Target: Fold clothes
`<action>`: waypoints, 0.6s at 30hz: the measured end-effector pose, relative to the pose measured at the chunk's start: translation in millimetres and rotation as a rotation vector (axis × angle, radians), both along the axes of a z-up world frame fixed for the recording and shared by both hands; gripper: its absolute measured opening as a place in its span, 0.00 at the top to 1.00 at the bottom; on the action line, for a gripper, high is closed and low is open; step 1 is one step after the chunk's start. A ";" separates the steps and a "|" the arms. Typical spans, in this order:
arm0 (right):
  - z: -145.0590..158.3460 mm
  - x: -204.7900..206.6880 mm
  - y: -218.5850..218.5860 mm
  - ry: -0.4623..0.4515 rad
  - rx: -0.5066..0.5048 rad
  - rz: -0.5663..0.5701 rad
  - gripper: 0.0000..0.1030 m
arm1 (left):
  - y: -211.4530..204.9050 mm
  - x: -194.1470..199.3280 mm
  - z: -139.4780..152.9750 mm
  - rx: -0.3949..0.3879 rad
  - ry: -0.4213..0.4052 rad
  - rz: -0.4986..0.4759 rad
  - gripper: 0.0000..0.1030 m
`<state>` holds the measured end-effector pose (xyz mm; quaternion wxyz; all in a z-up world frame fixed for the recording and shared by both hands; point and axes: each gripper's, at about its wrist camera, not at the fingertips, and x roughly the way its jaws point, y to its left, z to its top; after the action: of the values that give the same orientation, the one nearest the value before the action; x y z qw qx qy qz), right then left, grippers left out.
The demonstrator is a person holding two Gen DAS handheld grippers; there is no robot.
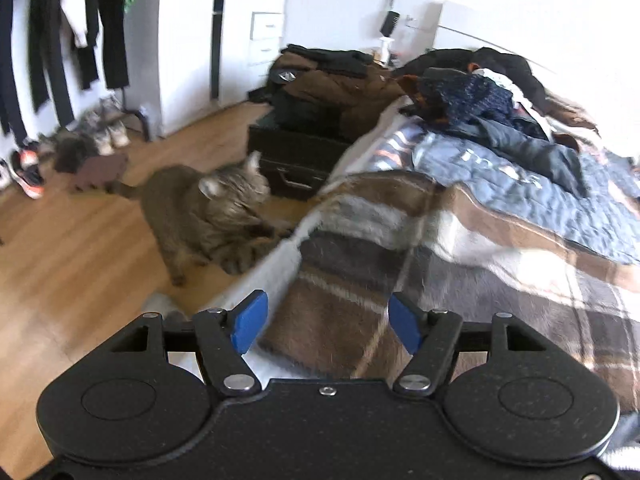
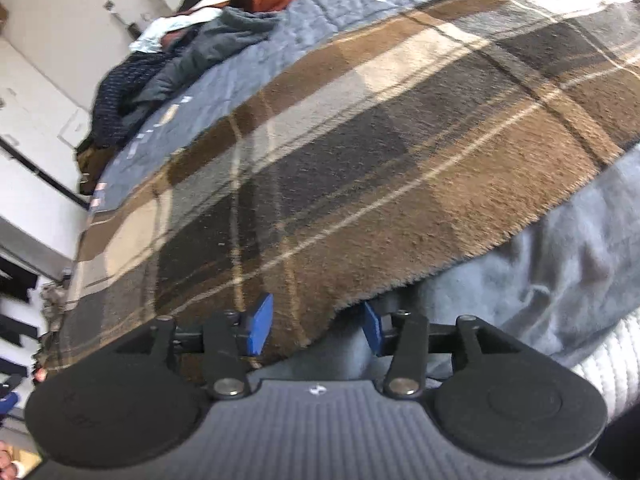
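- Left gripper (image 1: 327, 324): jaws spread wide, blue pads (image 1: 249, 322) apart, nothing between them. It hovers over the near corner of the plaid blanket (image 1: 460, 264); whether it touches the cloth cannot be told.
- Right gripper (image 2: 316, 330): jaws wide apart, blue pads (image 2: 259, 324) on either side of the plaid blanket's (image 2: 360, 160) fringed edge, not closed on it. The view is rolled, so the tool is tilted sideways.
- Pale blue-grey fabric (image 2: 540, 276): lies under the blanket edge, right of and just ahead of the right gripper.
- Clothes pile (image 1: 480, 96): dark, navy, white and rust garments heaped at the far end of the bed, well ahead of both grippers, on a blue quilt (image 1: 520, 196).
- Tabby cat (image 1: 208, 212): on the wooden floor (image 1: 60, 280), ahead-left of the left gripper, beside the bed's edge.
- Black suitcase (image 1: 296, 152): beyond the cat, loaded with brown and black clothes.
- Hanging garments (image 1: 60, 20) and shoes (image 1: 28, 172): far left.
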<state>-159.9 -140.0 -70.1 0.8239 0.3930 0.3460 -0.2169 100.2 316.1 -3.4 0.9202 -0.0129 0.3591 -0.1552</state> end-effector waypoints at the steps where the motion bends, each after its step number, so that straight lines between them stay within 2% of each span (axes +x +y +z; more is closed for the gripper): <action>1: 0.5 0.4 -0.2 -0.001 -0.002 0.002 0.52 | 4.3 -1.6 -5.5 -0.012 0.013 -0.002 0.36; 3: 0.5 1.1 -0.9 0.000 -0.004 0.004 0.51 | 14.8 1.3 -16.5 -0.054 0.051 0.023 0.37; 6: -3.2 0.2 -3.1 0.003 0.021 0.005 0.51 | 29.7 9.2 -29.2 -0.145 0.114 0.070 0.45; 14: -10.8 -6.7 -13.3 -0.019 0.063 -0.047 0.51 | 47.9 29.4 -56.0 -0.335 0.241 0.168 0.47; 16: -12.6 -8.3 -16.0 -0.025 0.073 -0.062 0.51 | 50.5 32.7 -62.0 -0.383 0.269 0.189 0.69; 18: -14.3 -9.4 -18.9 -0.036 0.085 -0.082 0.51 | 51.5 34.8 -66.6 -0.424 0.289 0.203 0.74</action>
<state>-169.3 -159.0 -84.4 0.8028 0.4454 0.3239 -0.2285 135.1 367.5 -70.0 0.8471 -0.2632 0.4429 -0.1307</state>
